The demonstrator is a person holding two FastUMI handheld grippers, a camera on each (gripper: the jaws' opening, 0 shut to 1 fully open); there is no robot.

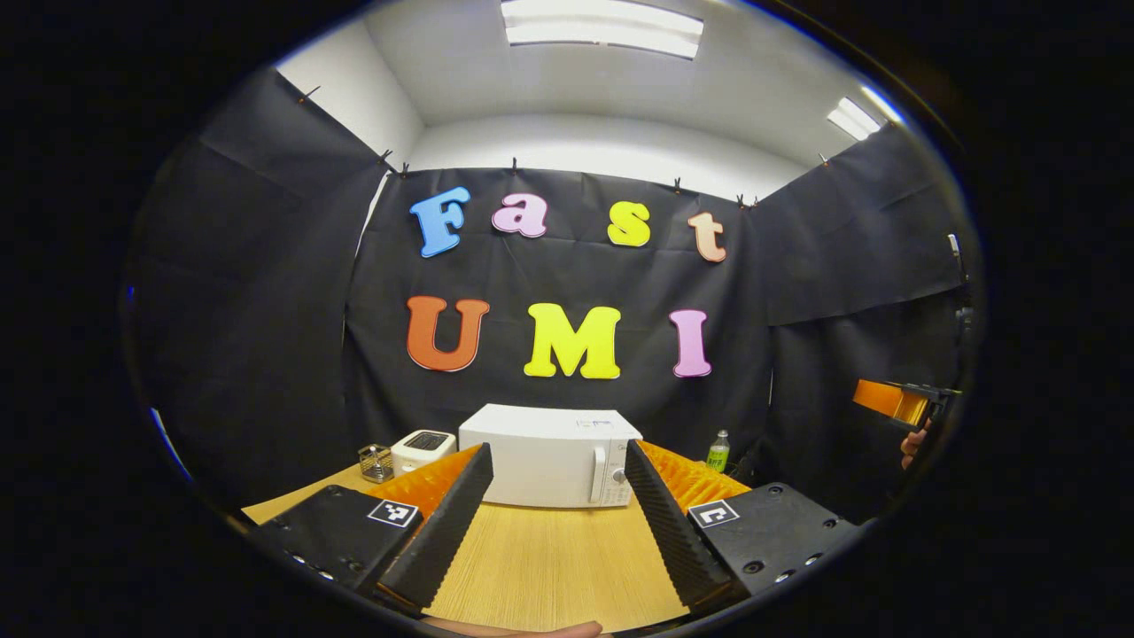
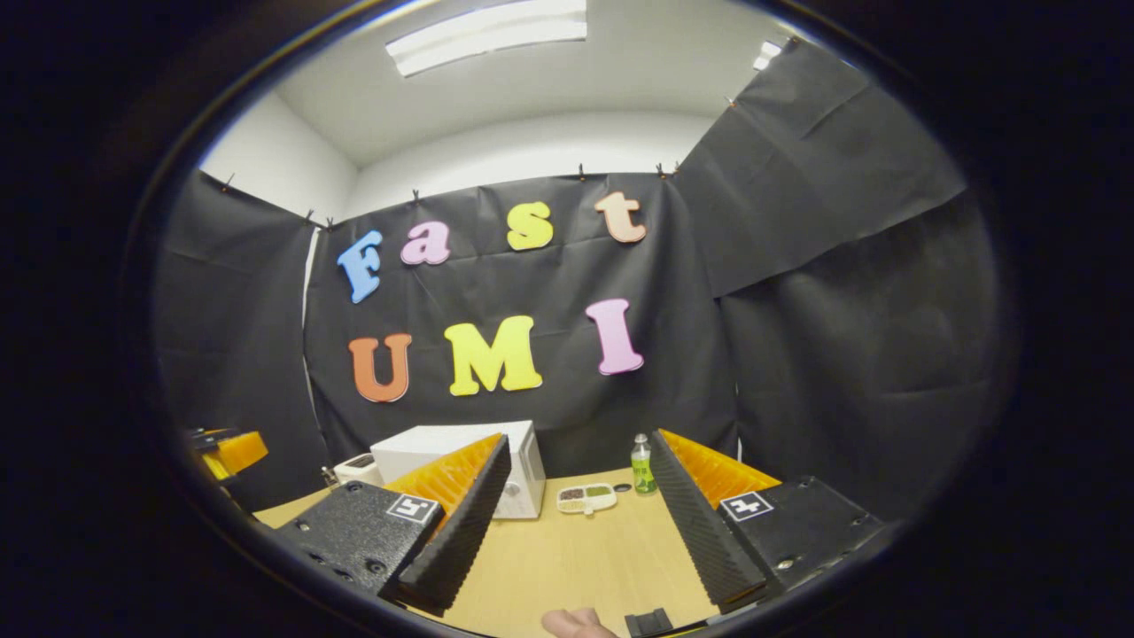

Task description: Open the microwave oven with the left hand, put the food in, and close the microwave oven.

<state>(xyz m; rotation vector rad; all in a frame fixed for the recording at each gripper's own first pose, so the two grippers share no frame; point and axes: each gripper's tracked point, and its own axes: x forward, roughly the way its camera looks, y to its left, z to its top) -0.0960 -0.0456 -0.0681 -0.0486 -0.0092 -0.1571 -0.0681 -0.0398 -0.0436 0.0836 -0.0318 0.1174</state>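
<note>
A white microwave [image 1: 551,456] stands at the back of the wooden table [image 1: 549,558], door closed, handle and dials on its right side. My left gripper [image 1: 556,461] is open and held well back from it, the microwave framed between its fingers. In the right gripper view the microwave [image 2: 523,465] sits left of centre, and a white tray of food [image 2: 586,498] lies on the table to its right. My right gripper [image 2: 576,456] is open, empty, hovering above the table short of the tray. The right gripper [image 1: 899,400] also appears at the far right of the left gripper view.
A white toaster [image 1: 423,449] and a small metal rack [image 1: 376,461] stand left of the microwave. A green bottle [image 2: 642,465] stands right of the food tray, near the back wall. The left gripper [image 2: 226,450] shows at the left edge of the right gripper view.
</note>
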